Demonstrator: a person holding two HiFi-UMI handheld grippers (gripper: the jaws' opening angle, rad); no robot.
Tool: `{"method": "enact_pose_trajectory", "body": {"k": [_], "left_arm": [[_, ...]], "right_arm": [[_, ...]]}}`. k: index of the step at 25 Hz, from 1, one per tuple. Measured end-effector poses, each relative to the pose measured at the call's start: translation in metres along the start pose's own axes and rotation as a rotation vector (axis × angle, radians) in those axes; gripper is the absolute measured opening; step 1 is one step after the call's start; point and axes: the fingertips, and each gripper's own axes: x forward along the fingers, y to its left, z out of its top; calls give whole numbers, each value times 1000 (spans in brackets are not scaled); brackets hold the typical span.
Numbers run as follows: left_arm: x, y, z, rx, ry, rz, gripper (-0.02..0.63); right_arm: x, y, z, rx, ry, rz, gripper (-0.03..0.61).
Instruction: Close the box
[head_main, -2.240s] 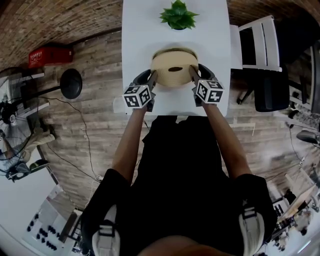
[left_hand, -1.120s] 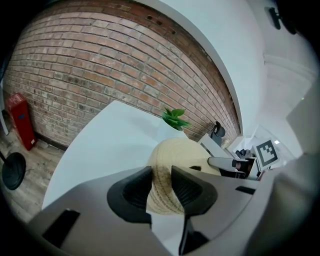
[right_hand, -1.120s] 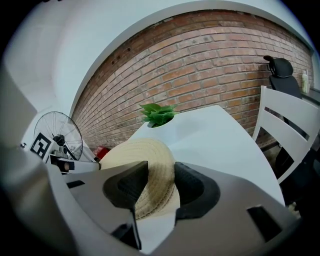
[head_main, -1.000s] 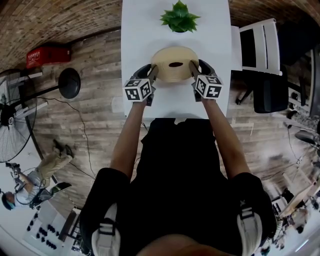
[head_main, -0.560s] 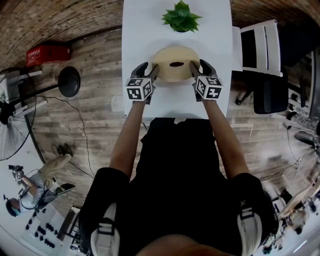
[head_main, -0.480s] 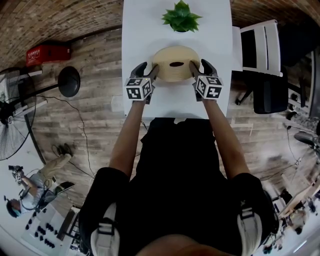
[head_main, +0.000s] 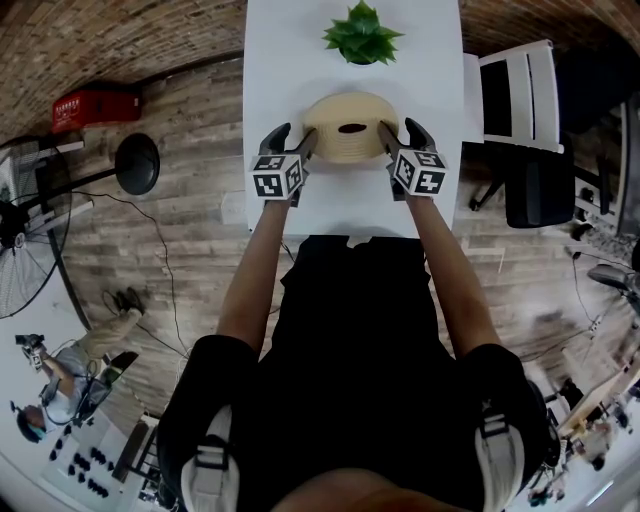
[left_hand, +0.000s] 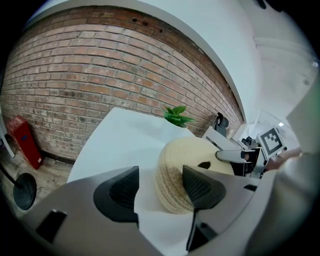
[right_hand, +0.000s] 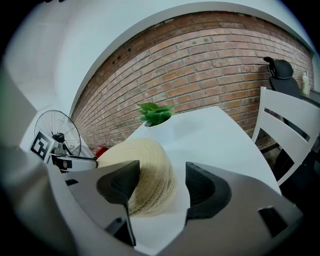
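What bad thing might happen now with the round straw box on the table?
1. The jaws of both grippers have just been opening, and the edge of the box stands between the jaws of the left gripper and of the right gripper. Pulling back crookedly might snag the lid and lift it, or drag the box.
2. The plant stands just behind the box on the table. A forward nudge might shove the box into it.

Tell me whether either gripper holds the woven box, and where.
Nothing is held. Both the left gripper and right gripper have just been opening; their jaws straddle the sides of the woven box without pressing.
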Motion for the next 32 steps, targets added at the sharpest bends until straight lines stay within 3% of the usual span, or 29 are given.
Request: {"method": "enact_pose_trajectory", "body": {"k": [10,17,19,25,30,32], "left_arm": [[-5,-9,8,20,-42,-34,273],[-4,-21,24,130,-53,-28,273],[-5,-25,32,160,-74,-32,262],[-6,-45,52,182,-120,-122,123],[0,-48,56,225,-93,-128,48],[4,-50,57,250,-76,-134,31]], "right_arm": [[-4,2,4,-17,-5,34,264],[-10,14,19,-137,-21,44,261],[-12,19,26,-184,-32,49,236],[-11,37,38,-289,-37,91,144],[-8,43,51,-338,-44,81,13],[-3,44,54,-363,-27,77,-2]]}}
